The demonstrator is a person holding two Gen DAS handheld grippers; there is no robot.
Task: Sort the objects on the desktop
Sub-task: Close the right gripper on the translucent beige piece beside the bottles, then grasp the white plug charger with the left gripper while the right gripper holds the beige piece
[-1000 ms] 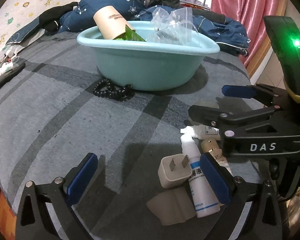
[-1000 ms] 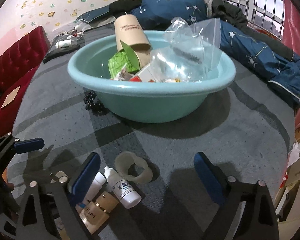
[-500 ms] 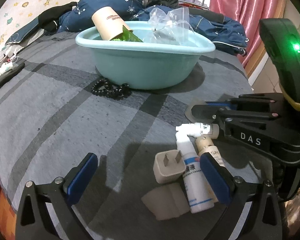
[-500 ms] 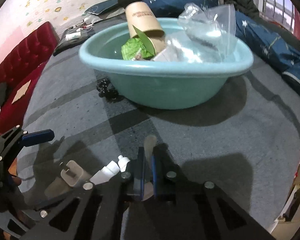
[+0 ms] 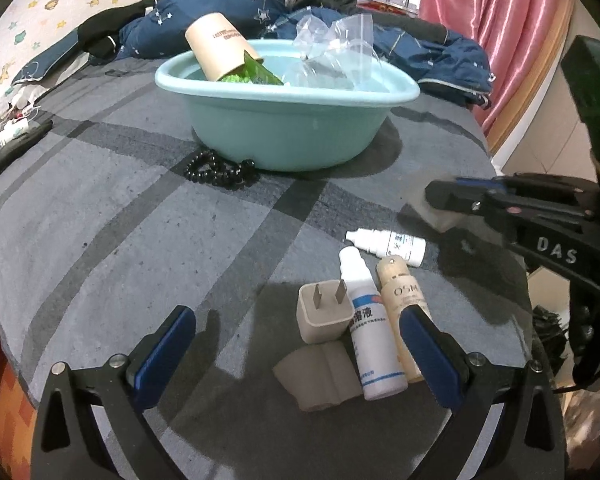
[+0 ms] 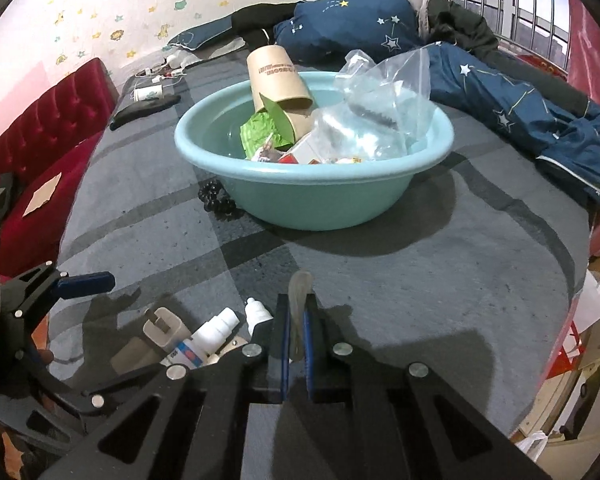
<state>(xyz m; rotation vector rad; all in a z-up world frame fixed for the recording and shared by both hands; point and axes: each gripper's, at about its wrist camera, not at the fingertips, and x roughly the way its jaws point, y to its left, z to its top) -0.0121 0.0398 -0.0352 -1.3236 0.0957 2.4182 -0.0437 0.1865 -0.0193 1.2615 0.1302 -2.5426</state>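
Observation:
My right gripper is shut on a translucent soft ring, which it holds edge-on just above the grey bedspread. In the left wrist view that gripper comes in from the right with the ring in its tips. My left gripper stands open low over a white plug adapter, a white bottle with a blue label, a beige bottle and a beige folded piece. A small dropper bottle lies just beyond them. The teal basin sits further back.
The basin holds a cardboard tube, a green packet and clear plastic bags. A black bead bracelet lies against its near left side. Blue bedding is piled behind; a red headboard is at left.
My right gripper has gone from wide open to shut on the translucent ring and has lifted it off the bedspread. The left gripper has stayed open and has hardly moved.

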